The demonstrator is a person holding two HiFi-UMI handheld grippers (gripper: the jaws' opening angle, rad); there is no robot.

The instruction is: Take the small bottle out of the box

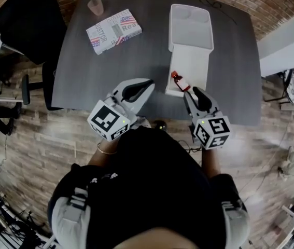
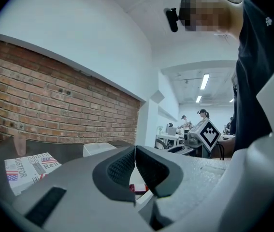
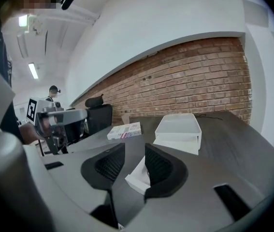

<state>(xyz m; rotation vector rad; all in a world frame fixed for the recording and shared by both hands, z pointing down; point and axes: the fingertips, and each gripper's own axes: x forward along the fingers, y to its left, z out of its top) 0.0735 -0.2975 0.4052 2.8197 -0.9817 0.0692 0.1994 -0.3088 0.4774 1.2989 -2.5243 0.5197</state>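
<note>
The white box (image 1: 191,31) lies on the dark table (image 1: 136,66), with its flat white lid part (image 1: 192,66) reaching toward me. A small bottle (image 1: 181,81) with a red cap lies on that part's near left corner. My right gripper (image 1: 191,92) hovers just behind the bottle, and its jaws stand apart. In the right gripper view the right gripper (image 3: 134,151) has only the box's white corner (image 3: 139,178) showing through the gap; the bottle is hidden there. My left gripper (image 1: 150,83) hangs over the table's near edge, left of the box. Its pads (image 2: 127,166) touch, with nothing between them.
A flag-printed book (image 1: 113,31) and a pink cup (image 1: 95,7) sit at the table's far left. A black office chair (image 1: 27,19) stands left of the table. A brick wall (image 3: 194,76) runs behind it. People stand far back in the room (image 2: 202,115).
</note>
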